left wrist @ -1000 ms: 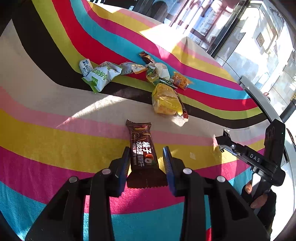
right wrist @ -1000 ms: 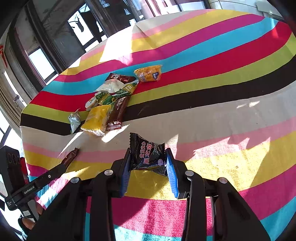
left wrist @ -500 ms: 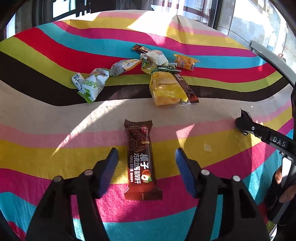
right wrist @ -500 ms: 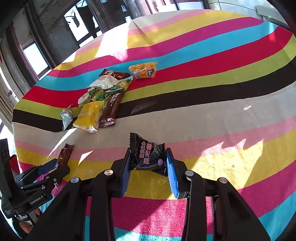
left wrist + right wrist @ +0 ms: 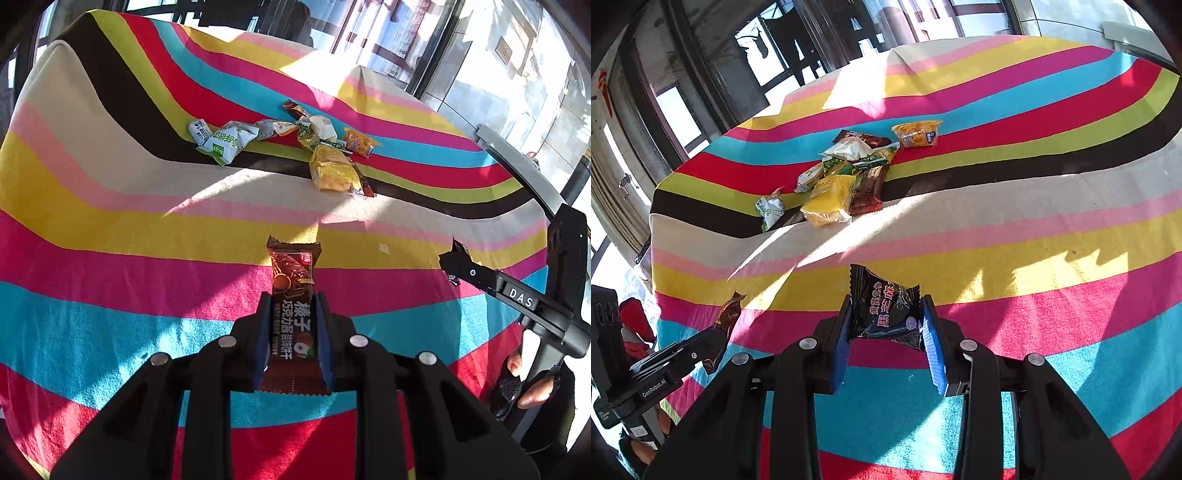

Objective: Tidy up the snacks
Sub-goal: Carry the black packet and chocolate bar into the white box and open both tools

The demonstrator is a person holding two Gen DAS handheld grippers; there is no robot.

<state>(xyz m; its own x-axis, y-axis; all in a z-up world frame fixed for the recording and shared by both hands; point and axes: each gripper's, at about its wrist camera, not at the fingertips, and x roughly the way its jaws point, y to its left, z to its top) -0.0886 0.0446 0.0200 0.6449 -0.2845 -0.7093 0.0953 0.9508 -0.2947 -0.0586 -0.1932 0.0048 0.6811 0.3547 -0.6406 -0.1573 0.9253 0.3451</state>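
We clamp left gripper (image 5: 291, 332) on brown bar (image 5: 293, 314), lower centre | right gripper (image 5: 886, 336) pinches black packet (image 5: 886, 306), lower centre | we keep both grips firm, carry level toward snack pile (image 5: 295, 147), upper centre

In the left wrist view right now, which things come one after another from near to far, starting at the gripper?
Left gripper → brown chocolate bar held in it → yellow snack pack → orange snack pack.

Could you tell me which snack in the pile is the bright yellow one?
The yellow packet at the pile's near edge, beside a brown bar; the others are green, white, orange or brown.
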